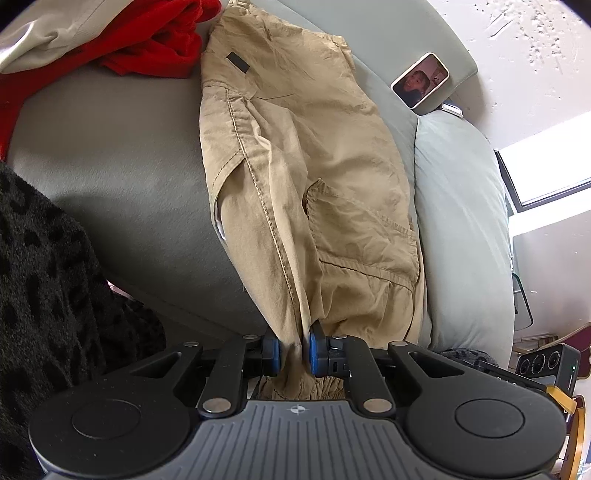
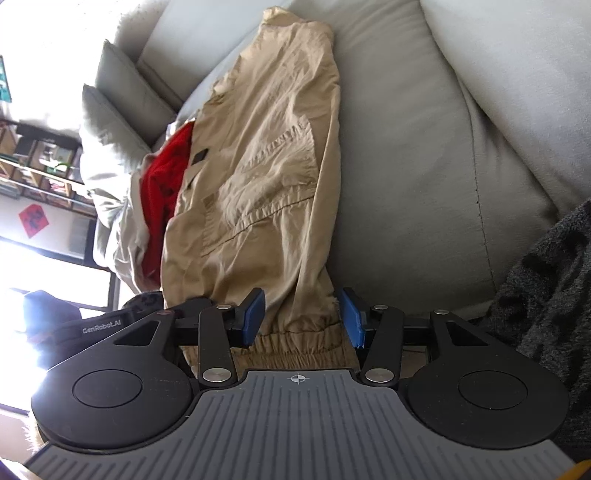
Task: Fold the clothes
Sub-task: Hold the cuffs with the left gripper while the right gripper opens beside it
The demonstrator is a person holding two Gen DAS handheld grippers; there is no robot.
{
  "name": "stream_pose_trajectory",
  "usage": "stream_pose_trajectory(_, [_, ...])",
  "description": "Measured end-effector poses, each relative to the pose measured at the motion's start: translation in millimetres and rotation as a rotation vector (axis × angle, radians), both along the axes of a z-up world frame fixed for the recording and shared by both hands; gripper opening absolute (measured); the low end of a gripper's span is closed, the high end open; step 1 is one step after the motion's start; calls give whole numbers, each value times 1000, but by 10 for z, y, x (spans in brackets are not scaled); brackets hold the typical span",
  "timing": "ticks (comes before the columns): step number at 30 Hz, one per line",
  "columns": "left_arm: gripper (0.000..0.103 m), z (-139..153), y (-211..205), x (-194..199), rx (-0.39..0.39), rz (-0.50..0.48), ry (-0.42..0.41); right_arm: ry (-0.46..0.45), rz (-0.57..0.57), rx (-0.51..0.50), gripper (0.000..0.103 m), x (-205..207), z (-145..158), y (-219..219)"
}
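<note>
Sofa [image 1: 110, 166]; left gripper [image 1: 295, 350] pinching khaki trousers [image 1: 314, 166].

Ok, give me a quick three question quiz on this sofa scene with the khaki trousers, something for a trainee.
1. True or false: the left gripper is shut on the khaki trousers.
2. The right gripper has: A) open jaws either side of an elastic cuff, B) jaws clamped on a red garment, C) nothing near it.
3. Fill in: beside the trousers lies a crumpled ___ garment, next to a pale one.

Key
1. True; the blue pads pinch bunched fabric.
2. A; the pads stand clear of the cloth.
3. Red.
</note>
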State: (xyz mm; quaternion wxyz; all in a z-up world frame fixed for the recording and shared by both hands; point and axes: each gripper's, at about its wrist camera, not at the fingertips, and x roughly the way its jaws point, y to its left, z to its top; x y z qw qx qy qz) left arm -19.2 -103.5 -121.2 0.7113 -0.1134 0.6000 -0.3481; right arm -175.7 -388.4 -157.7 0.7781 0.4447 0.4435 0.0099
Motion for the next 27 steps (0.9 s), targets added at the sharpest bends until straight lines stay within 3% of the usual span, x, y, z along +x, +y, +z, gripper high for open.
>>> stream_pose_trajectory(27, [12, -3, -11, 33, -3, 16, 18, -2, -7, 16, 52, 27, -11, 20])
